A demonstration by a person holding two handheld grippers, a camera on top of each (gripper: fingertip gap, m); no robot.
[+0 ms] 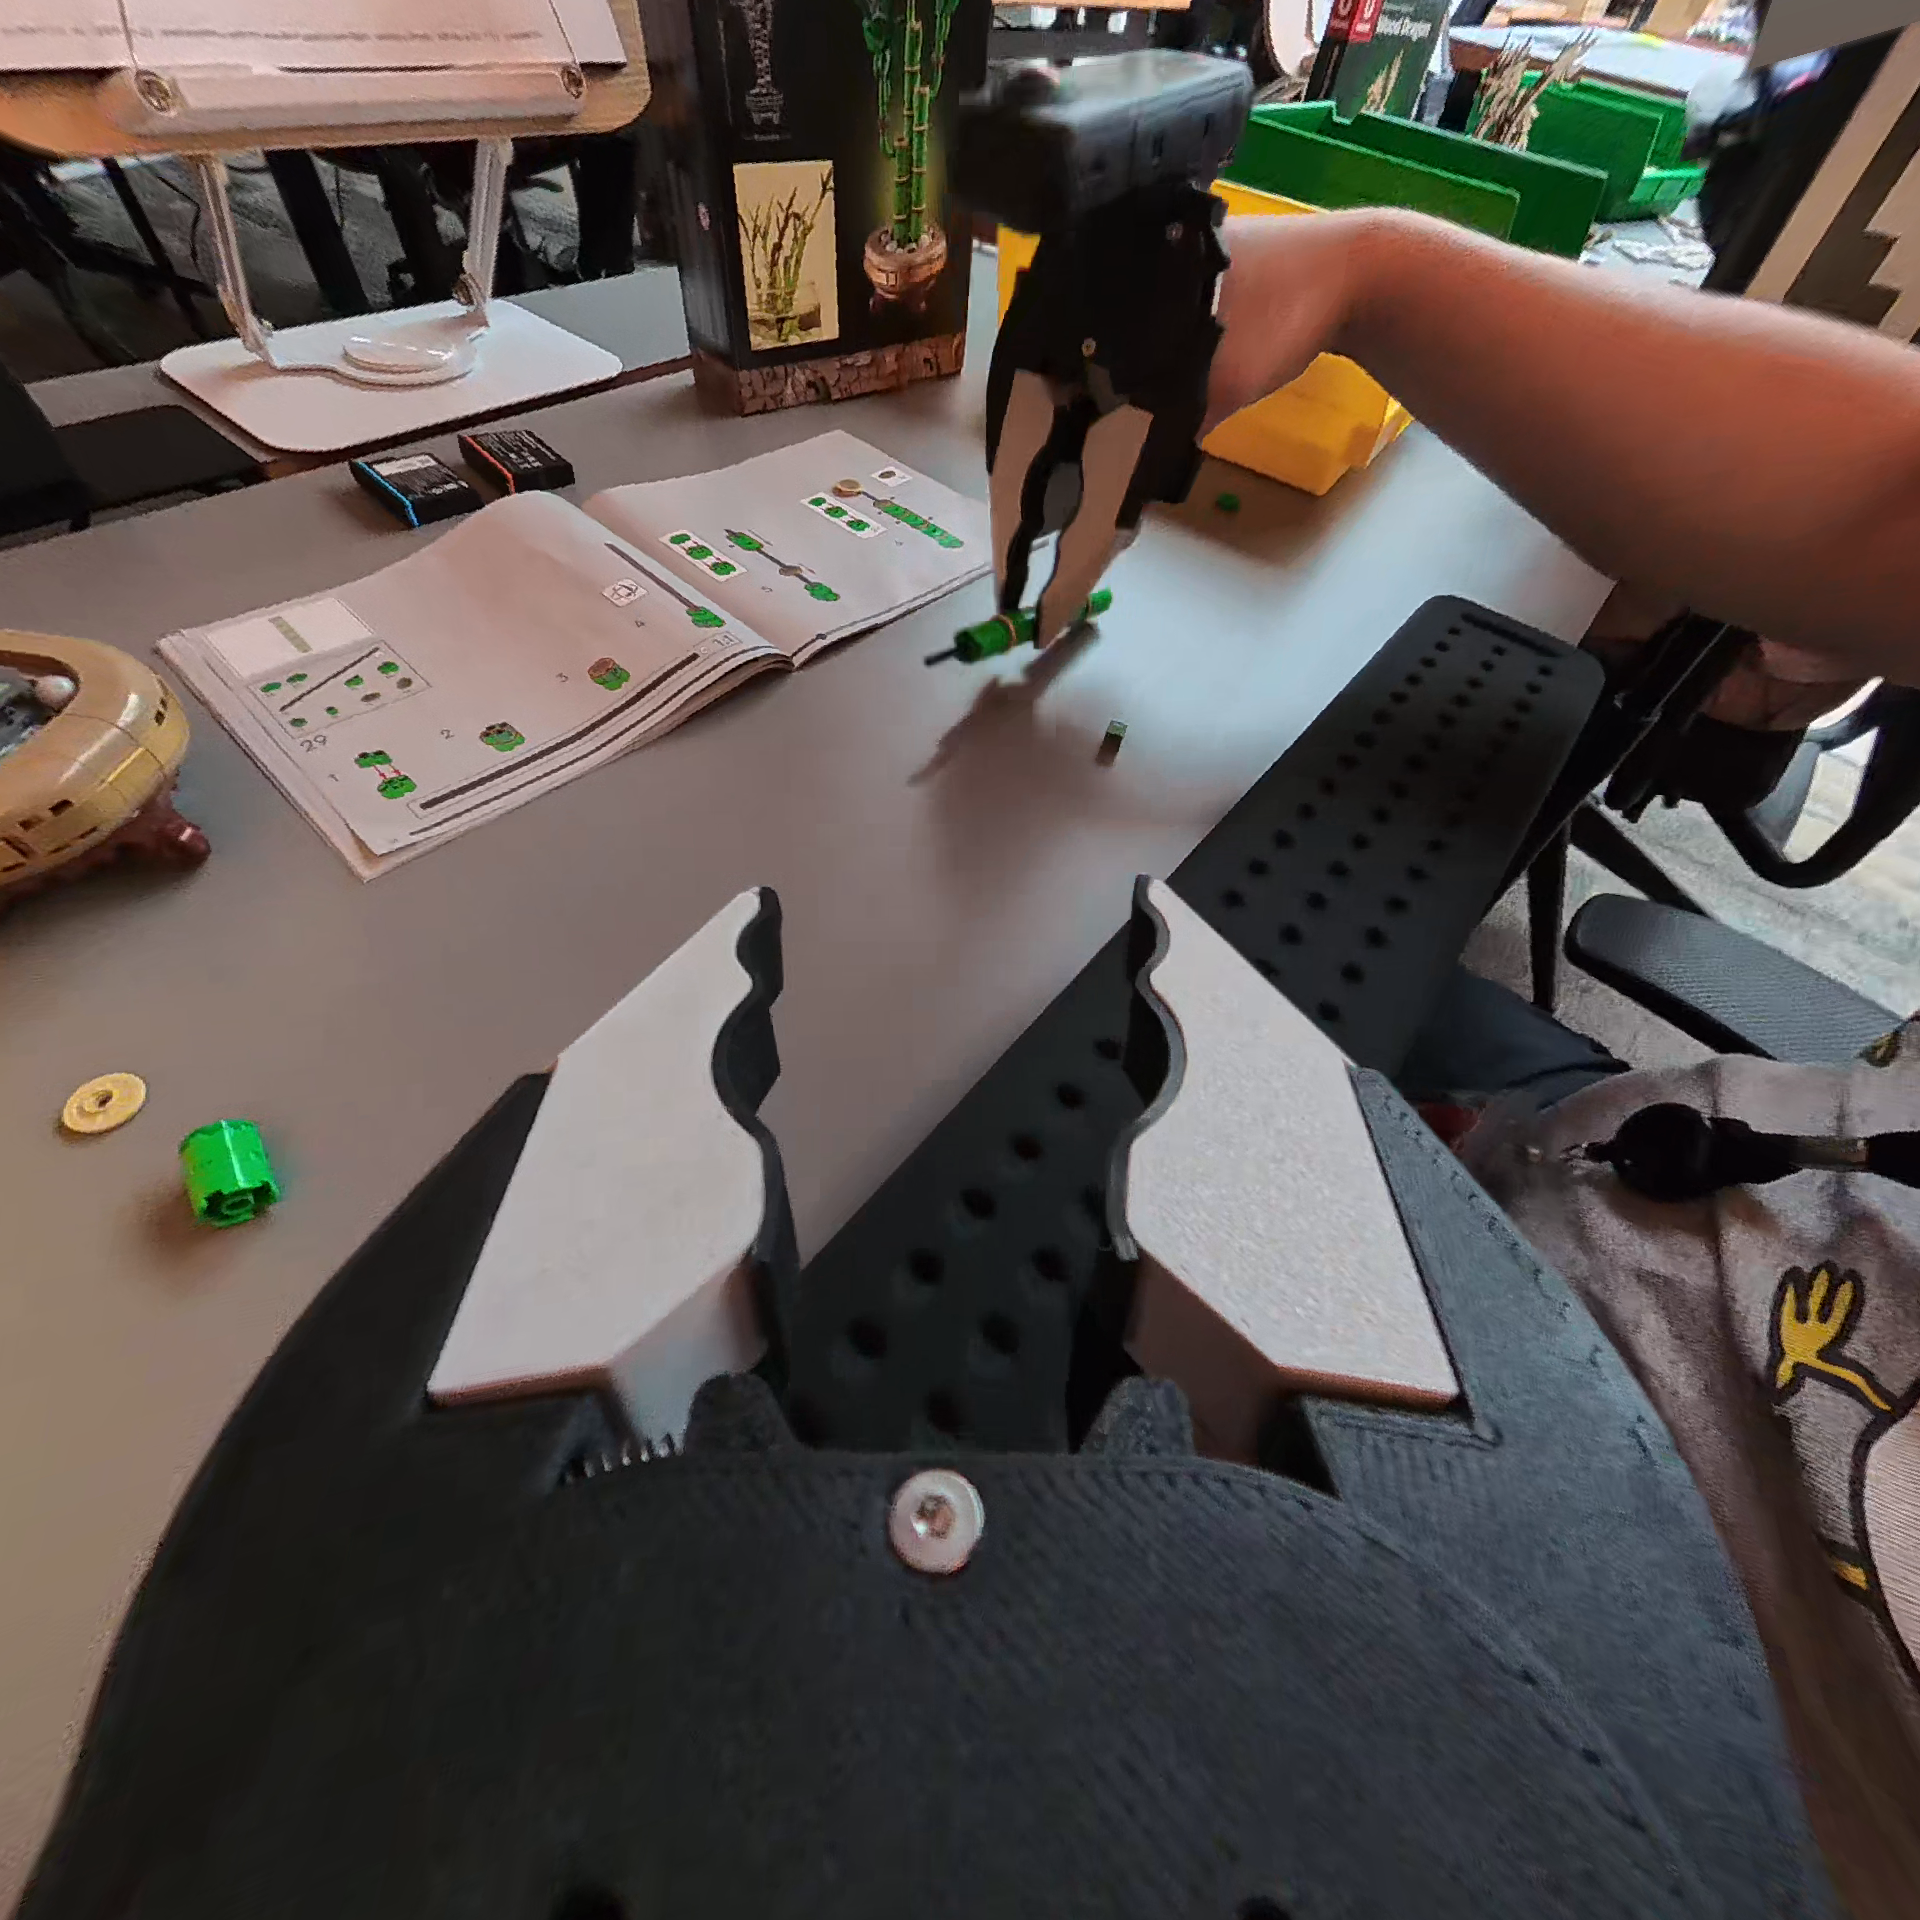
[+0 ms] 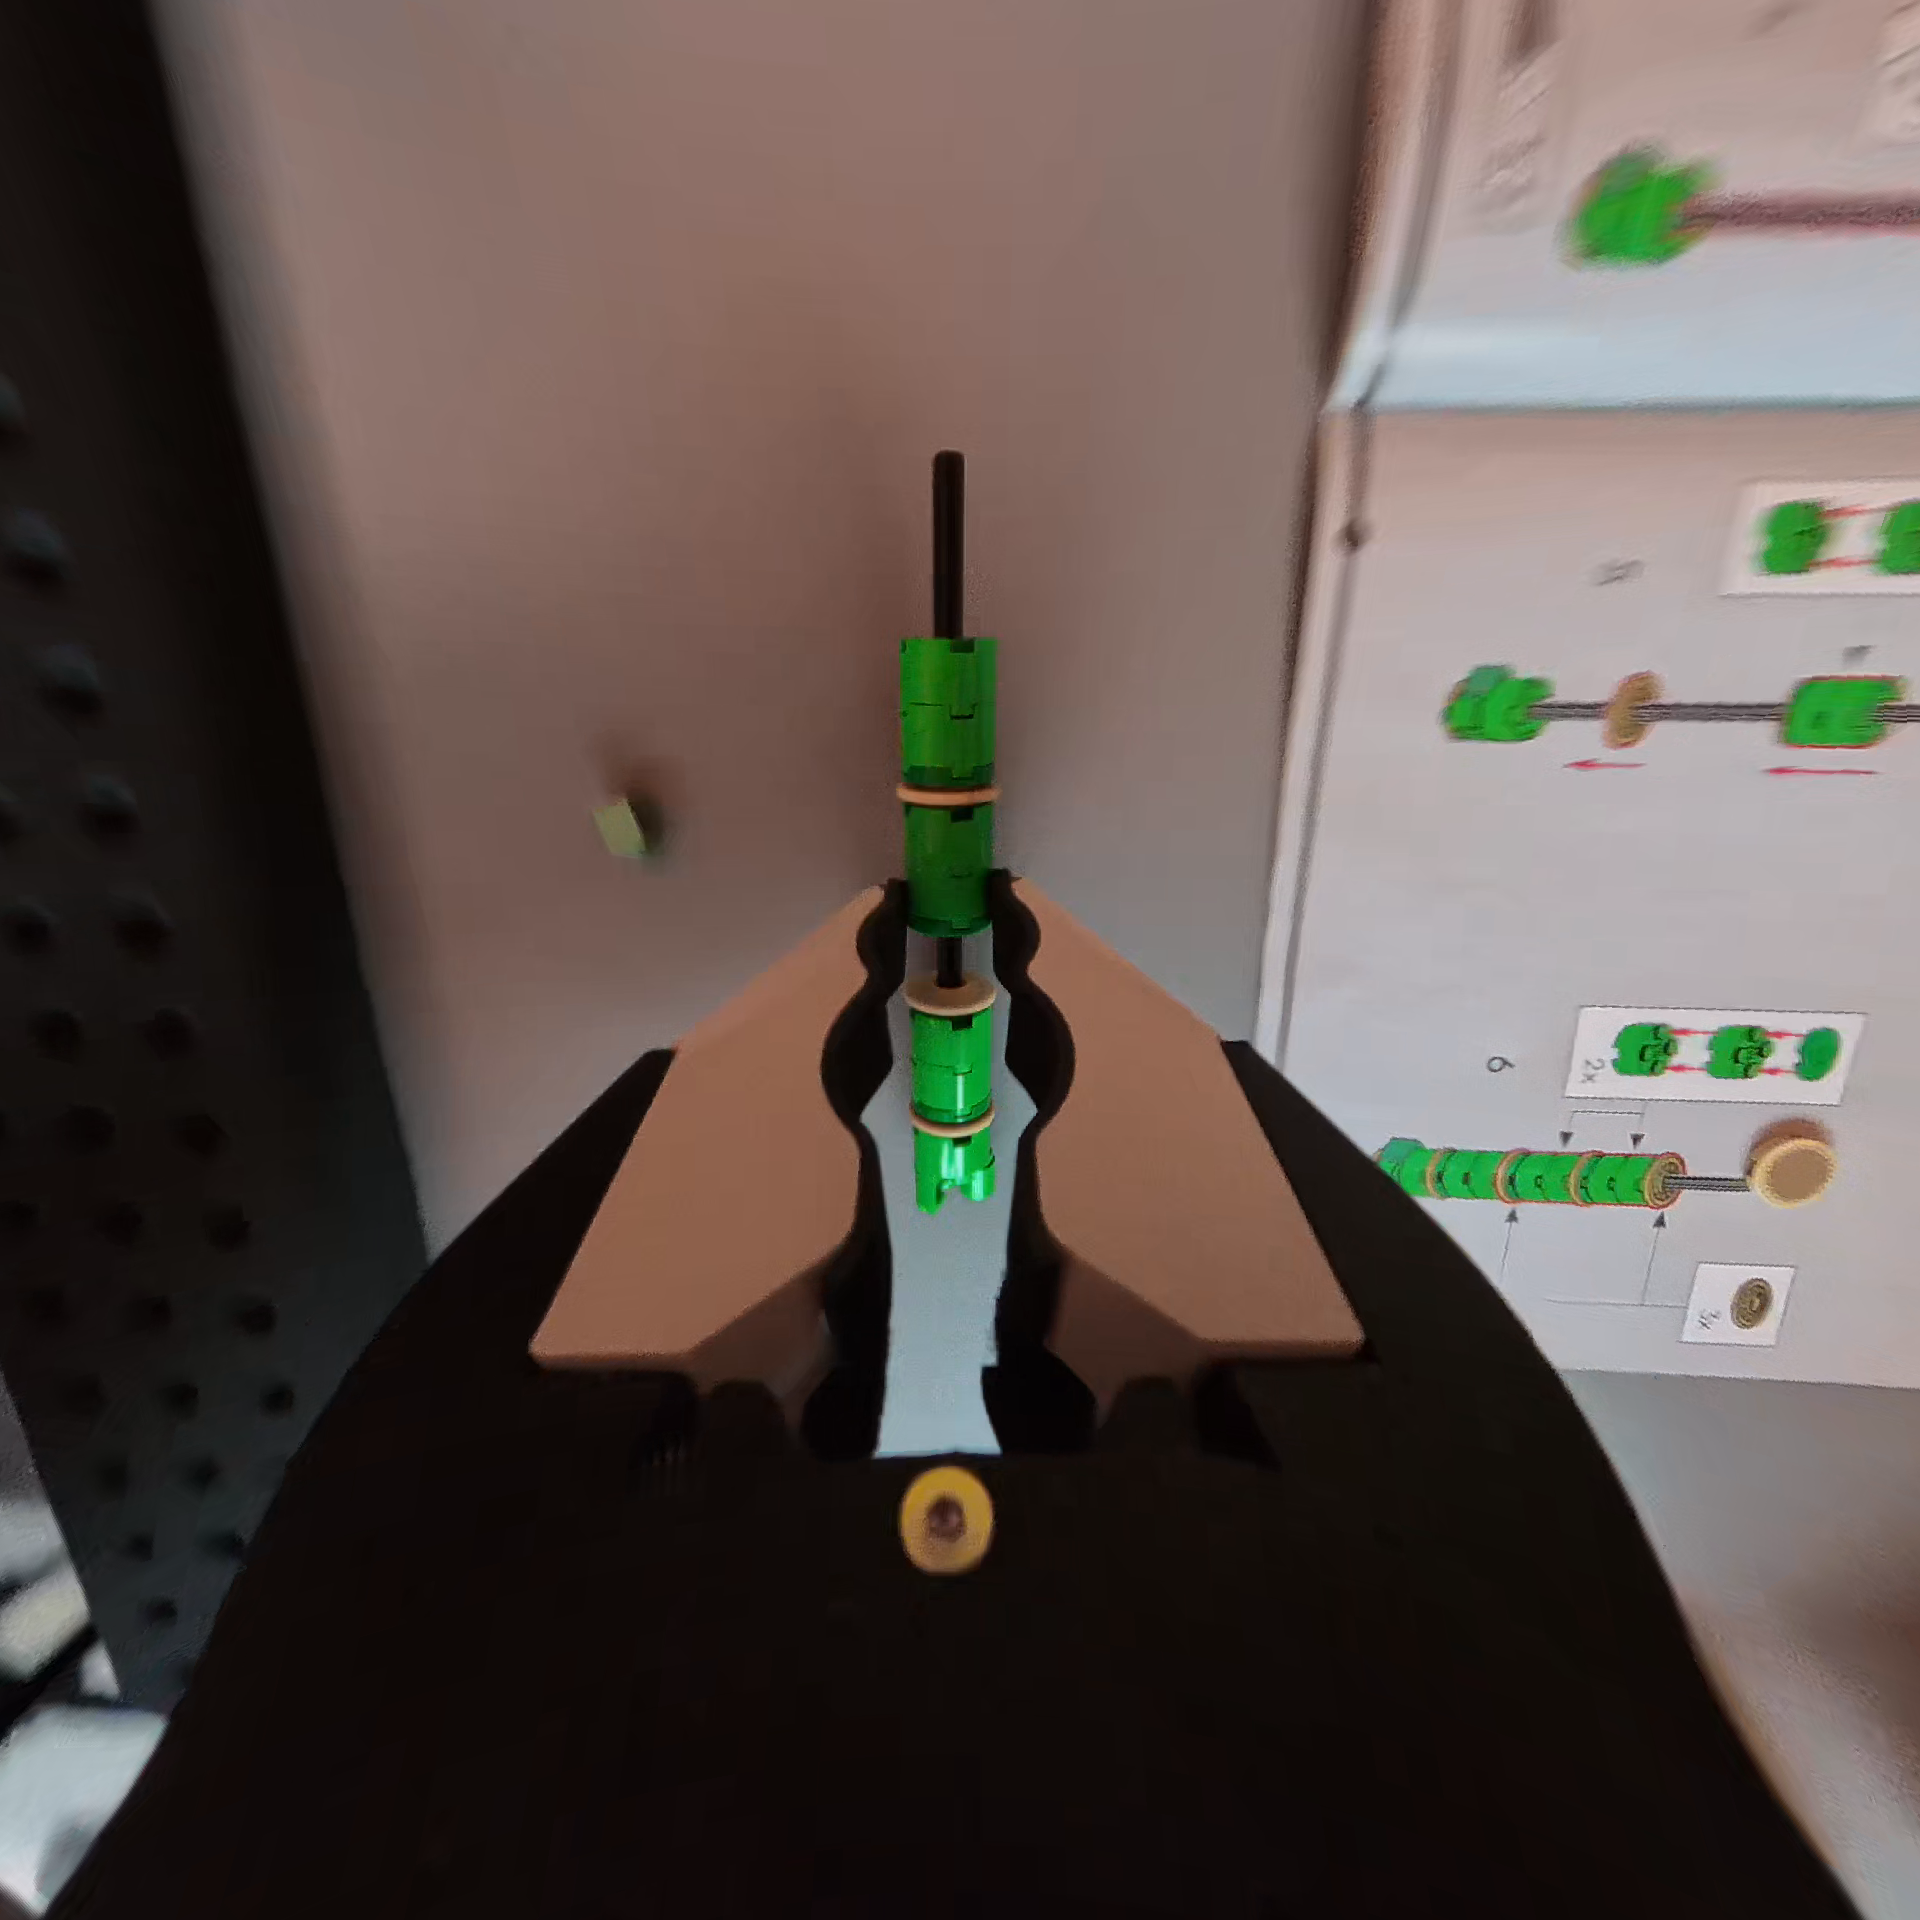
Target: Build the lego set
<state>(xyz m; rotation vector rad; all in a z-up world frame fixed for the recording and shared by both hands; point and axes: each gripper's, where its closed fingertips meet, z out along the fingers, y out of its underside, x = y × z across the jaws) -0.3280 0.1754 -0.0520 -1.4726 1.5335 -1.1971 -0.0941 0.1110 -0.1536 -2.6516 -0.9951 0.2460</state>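
While the right gripper (image 2: 948,904) comes down from above the grey table (image 1: 520,987), its fingertips are clamped on a bamboo stalk (image 2: 945,831), a black axle threaded with green round bricks and thin tan rings. In the right wrist view the tips pinch one green segment about halfway along; more green pieces and two tan rings sit back between the fingers, and the bare axle end pokes out beyond the front bricks. From the left wrist view that same stalk (image 1: 1023,629) lies roughly level just above the tabletop, right beside the near edge of the open instruction booklet (image 1: 582,644).

The left gripper (image 1: 951,935) hangs over the table's near edge with its fingers spread wide and nothing between them. A black perforated panel (image 1: 1382,831) runs beneath it.

Off to the left on the table lie a loose green round brick (image 1: 229,1172) and, just beyond it, a tan disc (image 1: 104,1101). A tiny dark green piece (image 1: 1114,734) sits alone between the stalk and the panel. At the far left edge stands a tan pot on a brown base (image 1: 83,769). Behind the booklet stands the set's box (image 1: 831,197), with a yellow bin (image 1: 1309,426) to its right and two small black batteries (image 1: 462,473) to its left.
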